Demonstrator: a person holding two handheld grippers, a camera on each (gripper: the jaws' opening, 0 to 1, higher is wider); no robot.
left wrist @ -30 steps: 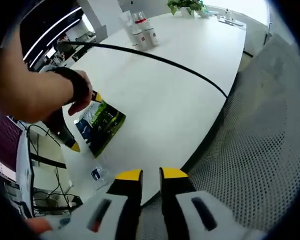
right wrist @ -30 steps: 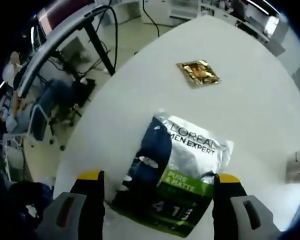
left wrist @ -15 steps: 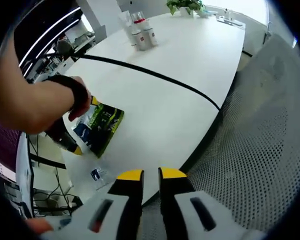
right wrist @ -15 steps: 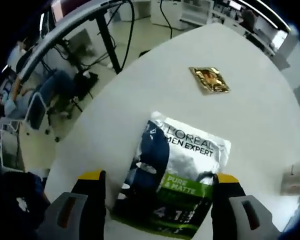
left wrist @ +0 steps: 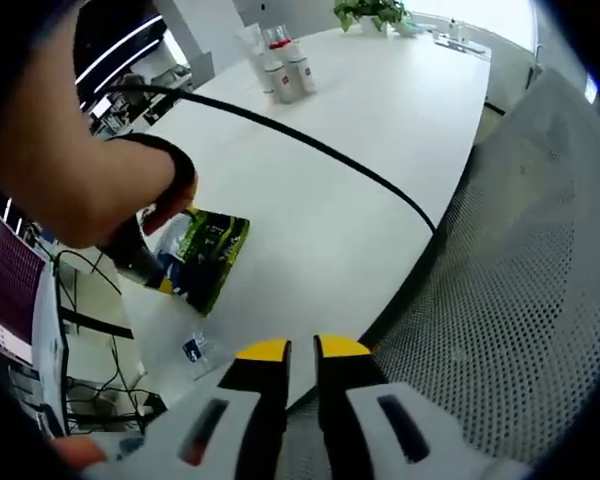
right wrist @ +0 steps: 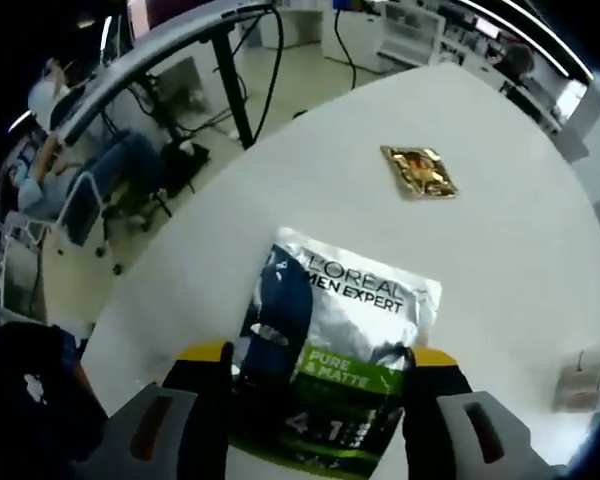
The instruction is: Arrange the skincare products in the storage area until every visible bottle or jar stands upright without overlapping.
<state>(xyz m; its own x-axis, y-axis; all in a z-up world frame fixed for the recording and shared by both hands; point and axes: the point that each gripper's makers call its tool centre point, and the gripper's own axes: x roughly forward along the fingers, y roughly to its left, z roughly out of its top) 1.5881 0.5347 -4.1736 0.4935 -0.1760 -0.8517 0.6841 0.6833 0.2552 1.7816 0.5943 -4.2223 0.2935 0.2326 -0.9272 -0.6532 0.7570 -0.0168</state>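
A flat L'Oreal Men Expert sachet (right wrist: 335,345), silver, dark blue and green, lies on the white table (right wrist: 500,230). My right gripper (right wrist: 318,355) is open, its yellow-tipped jaws straddling the sachet's near end, one at each side edge. In the left gripper view the same sachet (left wrist: 212,252) lies near the table's left edge, and a person's hand holds the right gripper (left wrist: 176,250) over it. My left gripper (left wrist: 302,349) hovers at the table's near edge with its jaws almost together and nothing between them. Several skincare bottles (left wrist: 282,68) stand upright at the far end.
A gold sachet (right wrist: 420,171) lies further along the table, and a small pale packet (right wrist: 580,385) lies at the right. A black cable (left wrist: 310,150) crosses the table. A small packet (left wrist: 195,348) lies near the edge. A mesh chair (left wrist: 520,300) stands right of the table, a plant (left wrist: 372,12) far back.
The right gripper's jaws have drawn a little closer together around the sachet's near end. The left gripper has held still.
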